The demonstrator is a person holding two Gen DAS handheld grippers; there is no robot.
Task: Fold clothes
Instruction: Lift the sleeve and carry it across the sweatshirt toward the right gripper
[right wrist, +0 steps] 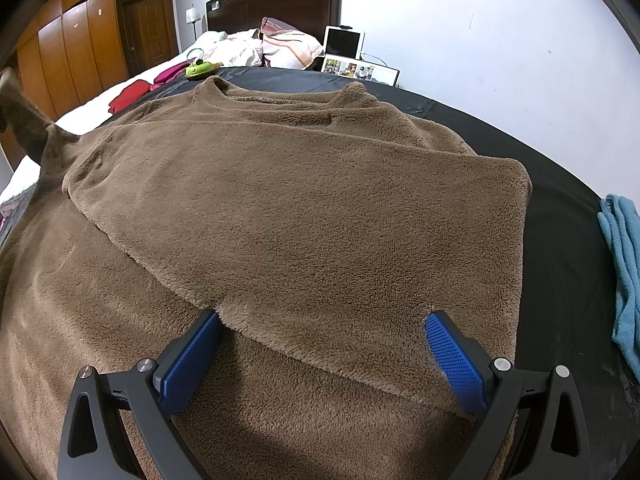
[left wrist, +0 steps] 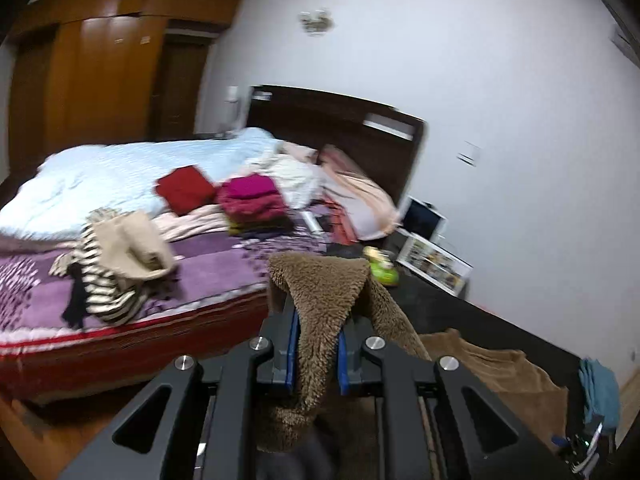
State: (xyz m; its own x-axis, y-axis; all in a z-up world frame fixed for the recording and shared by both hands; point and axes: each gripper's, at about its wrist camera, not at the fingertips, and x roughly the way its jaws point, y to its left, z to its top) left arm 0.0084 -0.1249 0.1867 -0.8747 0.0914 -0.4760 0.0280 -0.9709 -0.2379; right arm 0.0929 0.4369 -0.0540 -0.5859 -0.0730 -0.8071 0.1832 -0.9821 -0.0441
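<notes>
A brown fleece sweater (right wrist: pixel 304 200) lies spread on the black table (right wrist: pixel 560 200), its right side folded over the body. In the left wrist view my left gripper (left wrist: pixel 318 316) is shut on a corner of the brown fleece sweater (left wrist: pixel 320 280), which is lifted off the table and drapes down between the blue pads. That raised corner shows at the far left of the right wrist view. My right gripper (right wrist: pixel 320 344) stands open low over the sweater's near edge, its blue pads (right wrist: pixel 454 356) wide apart on either side of the folded flap's corner, not pressing it.
A blue cloth (right wrist: pixel 624 280) lies at the table's right edge. A green toy (right wrist: pixel 202 68) and framed pictures (right wrist: pixel 360 70) stand at the table's far end. Beyond is a bed (left wrist: pixel 120 184) with folded red and magenta clothes (left wrist: pixel 252 200) and a striped pile (left wrist: pixel 112 272).
</notes>
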